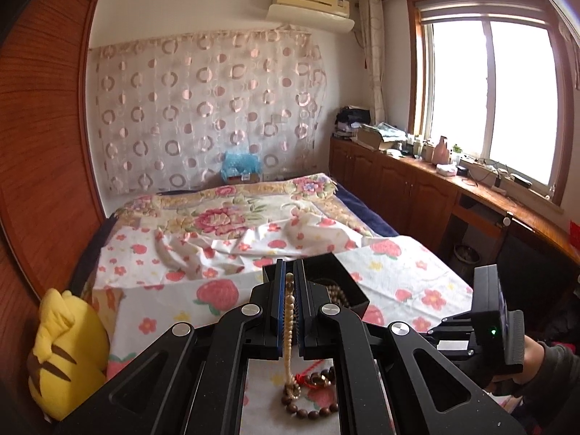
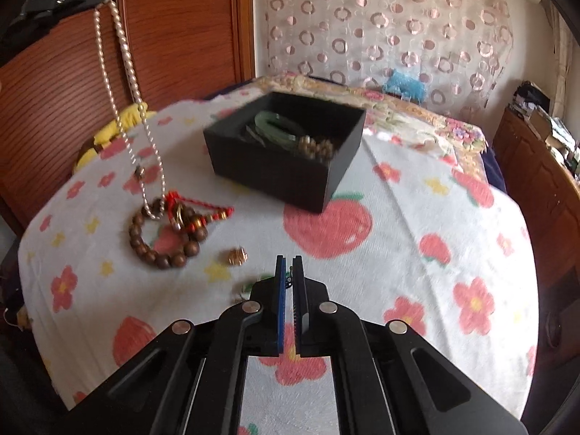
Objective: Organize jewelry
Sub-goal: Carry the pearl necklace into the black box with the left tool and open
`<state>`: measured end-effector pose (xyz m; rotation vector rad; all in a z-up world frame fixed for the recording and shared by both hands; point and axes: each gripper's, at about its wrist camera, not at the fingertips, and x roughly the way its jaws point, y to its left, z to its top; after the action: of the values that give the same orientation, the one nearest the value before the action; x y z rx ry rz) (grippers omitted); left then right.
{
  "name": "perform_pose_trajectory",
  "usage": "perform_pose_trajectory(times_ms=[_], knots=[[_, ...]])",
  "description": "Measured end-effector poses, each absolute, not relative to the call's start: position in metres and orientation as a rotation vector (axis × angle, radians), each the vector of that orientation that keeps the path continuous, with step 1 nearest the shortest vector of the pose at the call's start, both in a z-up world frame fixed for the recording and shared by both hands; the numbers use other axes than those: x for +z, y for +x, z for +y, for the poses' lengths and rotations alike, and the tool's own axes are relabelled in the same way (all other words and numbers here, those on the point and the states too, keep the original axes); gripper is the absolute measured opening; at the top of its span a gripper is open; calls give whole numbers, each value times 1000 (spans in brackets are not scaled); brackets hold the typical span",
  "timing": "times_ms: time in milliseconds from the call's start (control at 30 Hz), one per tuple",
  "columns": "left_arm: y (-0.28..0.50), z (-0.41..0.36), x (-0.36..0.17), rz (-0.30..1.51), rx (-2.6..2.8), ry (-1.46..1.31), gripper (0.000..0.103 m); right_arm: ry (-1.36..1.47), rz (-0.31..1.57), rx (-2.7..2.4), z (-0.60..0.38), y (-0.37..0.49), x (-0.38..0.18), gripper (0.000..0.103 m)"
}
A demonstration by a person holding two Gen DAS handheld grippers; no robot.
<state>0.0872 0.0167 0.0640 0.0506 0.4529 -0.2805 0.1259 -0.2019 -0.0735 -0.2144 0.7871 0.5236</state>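
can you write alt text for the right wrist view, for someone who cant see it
A pearl necklace hangs from the left gripper at upper left, its lower end reaching a brown bead bracelet on a flower-print bedsheet. Behind them sits an open black box holding jewelry. The right gripper in the foreground is closed on something small and dark.

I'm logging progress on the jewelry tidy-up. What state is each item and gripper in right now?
left gripper: shut on the pearl necklace
pearl necklace: lifted, lower end on the bedsheet
right gripper: nearly shut on something small and dark, unclear what
black box: open, green bangle and beads inside
wooden bead bracelet: lying on the bedsheet
red cord: lying by the bracelet
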Motion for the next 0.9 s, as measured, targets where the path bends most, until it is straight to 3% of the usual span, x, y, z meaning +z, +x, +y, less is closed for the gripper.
perform_pose_trajectory(times_ms=[633,900], knots=[[122,3,123,373,-275,81,4,-213,583,526,-192,165,17,4],[150,-10,126,386,-258,103,4,-204,576,517,-185,196,21,4]])
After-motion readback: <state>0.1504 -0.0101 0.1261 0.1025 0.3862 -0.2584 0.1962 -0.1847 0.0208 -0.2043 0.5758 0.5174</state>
